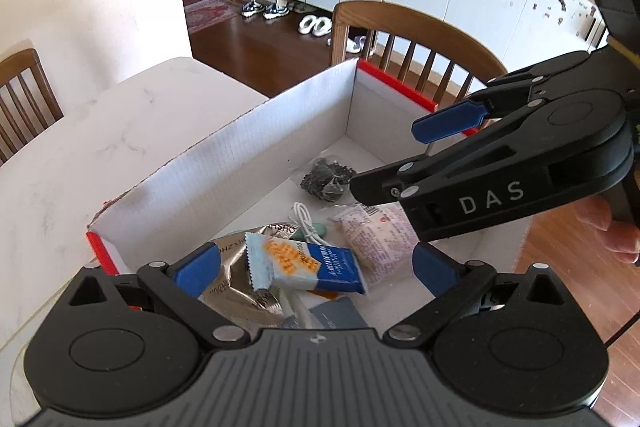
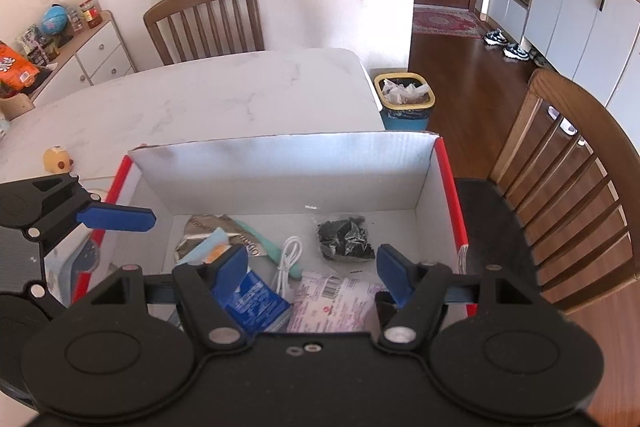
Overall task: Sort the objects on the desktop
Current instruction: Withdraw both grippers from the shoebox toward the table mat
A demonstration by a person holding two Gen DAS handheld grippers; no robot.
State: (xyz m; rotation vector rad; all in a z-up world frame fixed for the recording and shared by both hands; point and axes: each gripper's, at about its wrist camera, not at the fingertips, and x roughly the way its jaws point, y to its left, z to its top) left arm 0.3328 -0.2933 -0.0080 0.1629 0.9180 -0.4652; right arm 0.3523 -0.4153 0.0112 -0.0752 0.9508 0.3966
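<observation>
While both grippers hang above the white cardboard box with red rims (image 2: 280,171), which sits at the near edge of the white marble-patterned table (image 2: 200,99), the step in hand appears to be a release into the box. The left gripper (image 1: 316,263) has its blue fingers (image 1: 196,267) spread as wide as they go, nothing between them; beneath lies the blue-and-white sachet with orange print (image 1: 308,263). The right gripper (image 2: 312,267) stands partly open and empty.

Already in the box: a crumpled silver foil pouch (image 2: 200,227), a coiled white cable (image 2: 288,259), a clear bag of dark contents (image 2: 344,235) and a pink-printed white packet (image 2: 332,303).

A small yellow figure (image 2: 59,159) remains on the table beyond the box's left wall; the next move probably calls for fetching it. The box walls and the neighbouring gripper crowd any reach; wooden chairs (image 2: 204,23) stand around the table.
</observation>
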